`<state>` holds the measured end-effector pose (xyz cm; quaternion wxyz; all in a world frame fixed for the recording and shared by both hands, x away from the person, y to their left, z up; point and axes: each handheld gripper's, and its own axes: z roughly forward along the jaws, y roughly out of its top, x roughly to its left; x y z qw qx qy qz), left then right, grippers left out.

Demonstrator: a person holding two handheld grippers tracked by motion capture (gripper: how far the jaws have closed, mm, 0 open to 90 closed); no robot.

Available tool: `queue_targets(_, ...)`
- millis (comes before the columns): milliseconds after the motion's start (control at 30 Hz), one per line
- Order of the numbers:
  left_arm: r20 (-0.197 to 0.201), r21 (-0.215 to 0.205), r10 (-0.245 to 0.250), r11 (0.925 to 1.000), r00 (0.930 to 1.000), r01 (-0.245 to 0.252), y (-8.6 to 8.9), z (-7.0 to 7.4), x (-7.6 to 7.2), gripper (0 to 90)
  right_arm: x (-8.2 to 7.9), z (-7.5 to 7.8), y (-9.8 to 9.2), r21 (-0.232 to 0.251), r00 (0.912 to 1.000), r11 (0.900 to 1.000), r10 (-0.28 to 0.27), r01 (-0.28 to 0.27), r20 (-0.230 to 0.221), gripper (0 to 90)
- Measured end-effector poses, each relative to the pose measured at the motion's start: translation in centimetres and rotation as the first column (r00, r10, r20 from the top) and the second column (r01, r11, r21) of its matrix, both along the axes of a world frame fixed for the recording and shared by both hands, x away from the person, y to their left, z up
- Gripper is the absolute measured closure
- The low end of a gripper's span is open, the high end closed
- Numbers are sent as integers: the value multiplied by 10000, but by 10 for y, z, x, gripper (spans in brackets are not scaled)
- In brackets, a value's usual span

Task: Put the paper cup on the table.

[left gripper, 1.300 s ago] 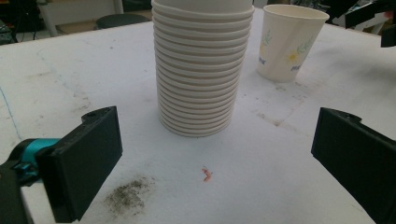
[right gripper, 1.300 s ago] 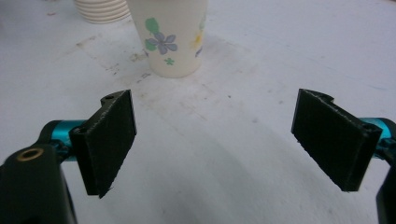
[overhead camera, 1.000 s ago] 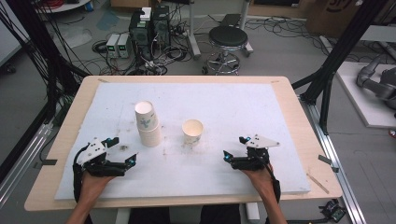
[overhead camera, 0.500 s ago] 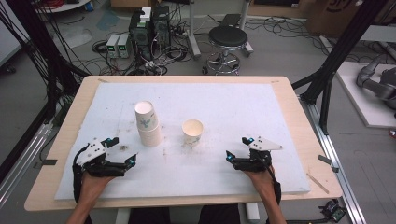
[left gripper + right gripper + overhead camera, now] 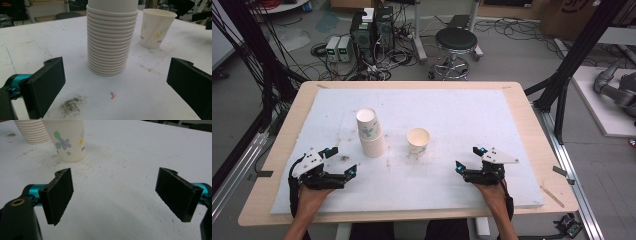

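Nearest the person, the left gripper point(image 5: 343, 162) and right gripper point(image 5: 468, 160) are resting on the white mat point(image 5: 512, 125), both spread wide, gripping nothing. Beyond them the single cup point(image 5: 418, 141) is standing just right of the cup stack point(image 5: 370, 132).

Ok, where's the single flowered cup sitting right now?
In the high view the single cup stands upright near the middle of the white mat, just right of the stack of cups and ahead-left of the right gripper.

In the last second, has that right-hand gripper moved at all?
Yes. The right gripper slid slightly right, away from the single cup, which stayed put.
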<state>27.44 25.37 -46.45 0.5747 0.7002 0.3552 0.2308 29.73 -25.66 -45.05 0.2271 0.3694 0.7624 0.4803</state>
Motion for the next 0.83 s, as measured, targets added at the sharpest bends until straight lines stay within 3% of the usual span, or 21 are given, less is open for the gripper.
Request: queue_targets(833, 114, -111, 28, 9999, 9999, -27, 1, 0, -1, 19, 0, 0, -1, 50, 9999, 10000, -42, 41, 124, 150)
